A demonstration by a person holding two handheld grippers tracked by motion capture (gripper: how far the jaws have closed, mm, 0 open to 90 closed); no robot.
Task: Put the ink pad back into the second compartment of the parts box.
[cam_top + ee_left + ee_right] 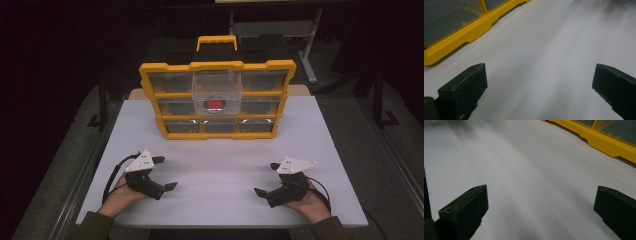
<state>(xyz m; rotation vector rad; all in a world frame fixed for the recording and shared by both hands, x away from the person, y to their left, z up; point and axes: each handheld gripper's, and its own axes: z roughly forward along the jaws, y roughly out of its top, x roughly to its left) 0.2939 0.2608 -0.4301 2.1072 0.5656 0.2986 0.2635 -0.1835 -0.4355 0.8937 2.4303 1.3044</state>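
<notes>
A yellow organizer case (217,98) with clear drawers and a yellow handle stands upright at the back middle of the white table (220,165). One clear drawer (217,91) in its middle column is pulled forward, and a red object (216,104) lies inside it. My left gripper (165,173) rests near the front left of the table, open, with nothing between its jaws. At the front right sits my right gripper (267,178), open too and empty. The case's yellow base (456,37) shows at the upper left of the left gripper view, and the same base (609,142) at the upper right of the right gripper view.
Bare white tabletop lies between the grippers and the case. The table's front edge runs just below the person's hands. Dark floor and a metal frame (102,105) flank the table, and another table's legs (310,50) stand behind the case.
</notes>
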